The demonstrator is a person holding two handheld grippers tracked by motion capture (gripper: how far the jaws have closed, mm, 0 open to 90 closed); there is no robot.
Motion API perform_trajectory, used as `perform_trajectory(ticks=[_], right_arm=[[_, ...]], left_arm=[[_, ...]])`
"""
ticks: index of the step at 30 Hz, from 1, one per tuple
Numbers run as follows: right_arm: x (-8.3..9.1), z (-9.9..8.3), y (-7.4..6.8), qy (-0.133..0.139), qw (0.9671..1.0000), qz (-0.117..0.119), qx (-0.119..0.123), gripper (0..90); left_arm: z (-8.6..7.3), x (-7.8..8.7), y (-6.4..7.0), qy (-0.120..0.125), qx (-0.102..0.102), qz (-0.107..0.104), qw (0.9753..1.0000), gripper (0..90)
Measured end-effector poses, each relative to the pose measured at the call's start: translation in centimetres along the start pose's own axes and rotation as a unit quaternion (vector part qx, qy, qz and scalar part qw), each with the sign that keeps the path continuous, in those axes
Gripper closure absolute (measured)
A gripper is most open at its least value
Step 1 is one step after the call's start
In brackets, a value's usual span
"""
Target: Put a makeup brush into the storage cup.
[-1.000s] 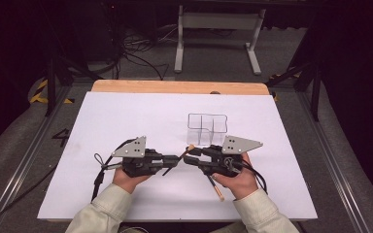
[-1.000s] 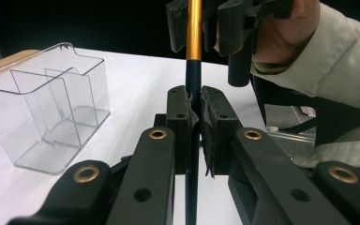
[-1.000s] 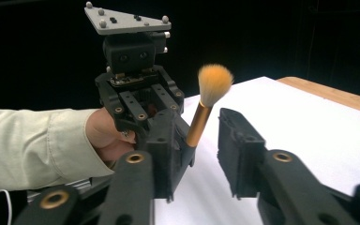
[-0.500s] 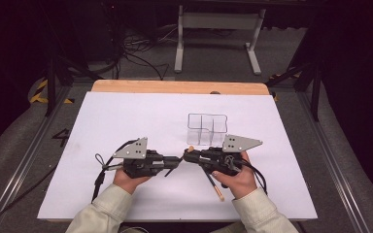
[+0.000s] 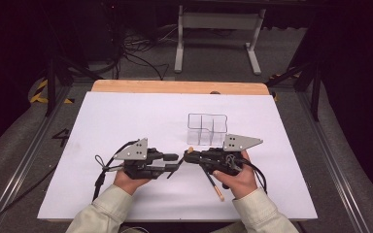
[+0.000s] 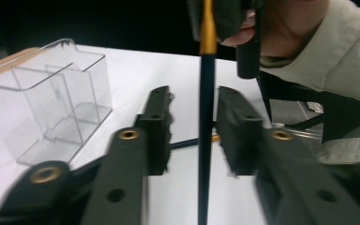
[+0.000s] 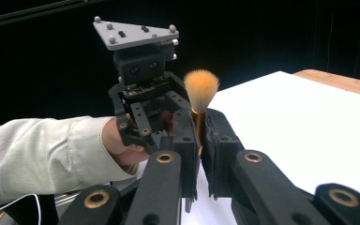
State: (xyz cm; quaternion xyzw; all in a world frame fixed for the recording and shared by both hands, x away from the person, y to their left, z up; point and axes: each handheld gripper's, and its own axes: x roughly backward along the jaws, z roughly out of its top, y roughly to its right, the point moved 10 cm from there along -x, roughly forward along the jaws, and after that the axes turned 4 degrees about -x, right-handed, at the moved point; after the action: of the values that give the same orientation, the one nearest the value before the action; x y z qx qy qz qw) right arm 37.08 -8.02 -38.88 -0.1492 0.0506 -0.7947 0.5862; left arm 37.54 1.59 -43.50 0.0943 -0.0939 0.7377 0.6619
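The right gripper is closest to the person, and its two black jaws are squeezed tight on a makeup brush. They grip it at the gold neck just under the fluffy orange tip. In the high view the brush handle sticks out below the right hand, pointing back toward the person.

Next comes the left gripper. Its jaws are apart, and the dark handle of the brush runs between them without touching either one. Both grippers meet tip to tip near the middle of the white table.

A bit farther off stands the clear box with little compartments inside. It sits just behind the right gripper, and nothing is in it.

What could go wrong? The brush is thin and smooth. If the right gripper lets go before the left one closes, the brush could slip and fall on the table — maybe roll away. If the left jaws close while the handle is off to one side, they could pinch it crooked and tip it. The clear box is light too, I think — a bump from the right gripper could push it or knock it over. And if the fluffy tip gets squeezed, the hairs may bend.
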Motion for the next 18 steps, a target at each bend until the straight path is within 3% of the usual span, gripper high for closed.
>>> perform_trajectory(ticks=[7,12,18], right_arm=[[0.6,0.8,0.3,-0.01,0.9998,-0.018,0.009,84.4],[1.1,1.7,0.9,-0.019,0.9991,-0.034,0.017,84.4],[1.6,2.6,1.4,-0.025,0.9982,-0.048,0.025,84.4]], left_arm=[[-0.1,0.6,-0.8,0.004,0.03,0.023,0.9993,30.7],[-0.5,0.7,-1.2,-0.008,0.031,0.04,0.9987,20.5],[-0.7,0.8,-1.8,-0.007,0.038,0.061,0.9974,13.2]])
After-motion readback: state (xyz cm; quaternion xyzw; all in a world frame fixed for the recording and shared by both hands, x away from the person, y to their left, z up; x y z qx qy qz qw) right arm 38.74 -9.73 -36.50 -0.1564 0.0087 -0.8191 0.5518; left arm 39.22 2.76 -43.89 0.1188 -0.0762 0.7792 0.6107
